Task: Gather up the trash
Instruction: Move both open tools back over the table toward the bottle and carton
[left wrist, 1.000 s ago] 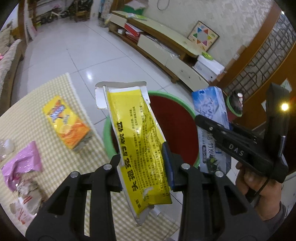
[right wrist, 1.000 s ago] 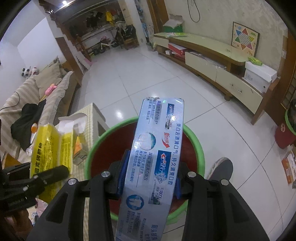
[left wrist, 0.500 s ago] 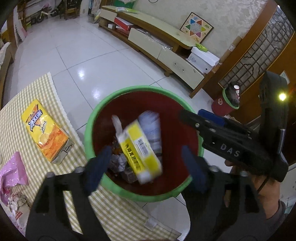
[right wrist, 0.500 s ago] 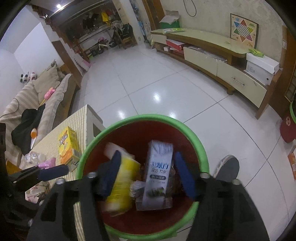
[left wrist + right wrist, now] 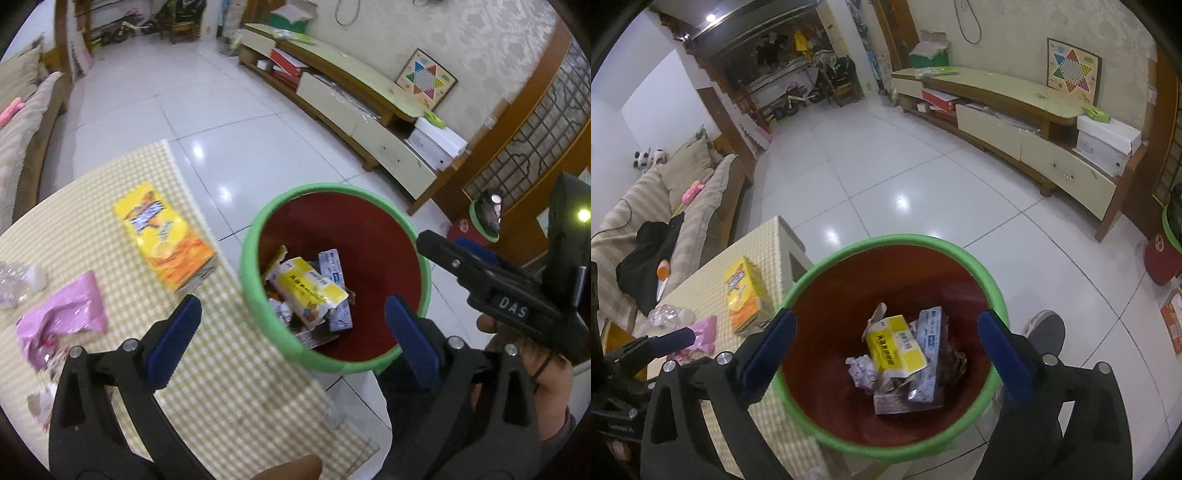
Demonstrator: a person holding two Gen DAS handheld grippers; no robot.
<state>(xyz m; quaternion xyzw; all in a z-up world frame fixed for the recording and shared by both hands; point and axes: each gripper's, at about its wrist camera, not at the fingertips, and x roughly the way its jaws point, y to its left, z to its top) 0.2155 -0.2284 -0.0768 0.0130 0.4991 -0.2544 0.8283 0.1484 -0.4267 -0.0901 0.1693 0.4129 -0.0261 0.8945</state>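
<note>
Both grippers hang over the bin (image 5: 993, 291), a red tub with a green rim that fills the lower middle of the right wrist view and sits right of centre in the left wrist view. The left gripper (image 5: 291, 332) has its jaws opening, spread wide with nothing between them; the right gripper (image 5: 886, 350) is the same, jaws opening and bare, with only the bin's inside showing through the gap.

Inside the bin lie a yellow box (image 5: 895, 347), a pale blue box (image 5: 929, 354) leaning beside it on the right, a ball of crumpled paper (image 5: 862, 371) to the left of the yellow box, and darker scraps underneath. So a fair share of the trash is already collected.

More is left on the table (image 5: 229, 387), which has a checked yellow cover and stands just beside the bin, at the left of both views. An orange and yellow carton (image 5: 164, 236) lies flat in the left centre of the left wrist view, a pink wrapper (image 5: 62, 314) sits lower left of it, and something clear and crumpled (image 5: 18, 282) lies at the far left edge. A few pale scraps sit near the lower left corner, too blurred to name. Judging by this, the job is somewhere near halfway.
</note>
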